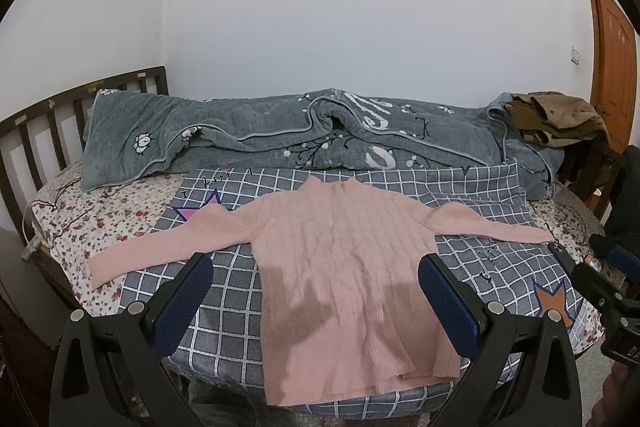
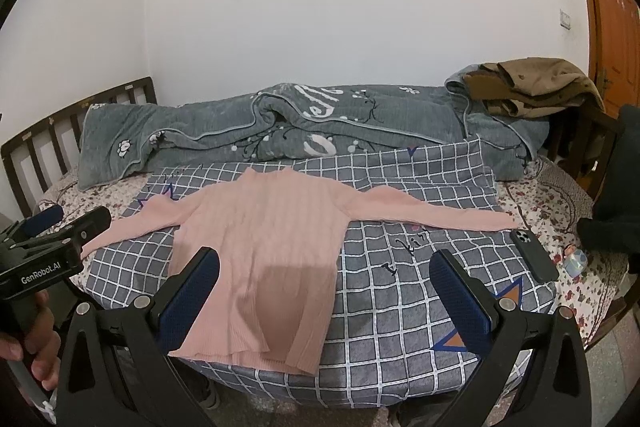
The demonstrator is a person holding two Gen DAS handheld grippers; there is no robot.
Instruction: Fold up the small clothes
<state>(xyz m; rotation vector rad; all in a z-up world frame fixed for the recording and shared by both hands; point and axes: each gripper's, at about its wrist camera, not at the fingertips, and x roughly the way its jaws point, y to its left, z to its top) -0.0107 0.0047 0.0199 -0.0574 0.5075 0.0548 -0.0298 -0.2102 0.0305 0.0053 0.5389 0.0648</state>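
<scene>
now | pink sweater (image 1: 344,267) flat, collar away, sleeves crosswise | left claw (image 1: 316,279) wide | right claw (image 2: 326,273) wide

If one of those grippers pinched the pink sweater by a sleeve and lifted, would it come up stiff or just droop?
Probably droop: the pink ribbed sweater lies flat and faintly wrinkled on the checked cloth, so it looks soft. Its long thin sleeve would likely rise first, the body trailing. It seems light, not slippery.

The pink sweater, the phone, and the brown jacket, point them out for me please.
pink sweater (image 1: 340,259): left wrist view, on the middle of its chest.
phone (image 2: 534,255): right wrist view, on its dark back, below the camera lenses.
brown jacket (image 2: 536,83): right wrist view, on the top of the crumpled heap.
</scene>
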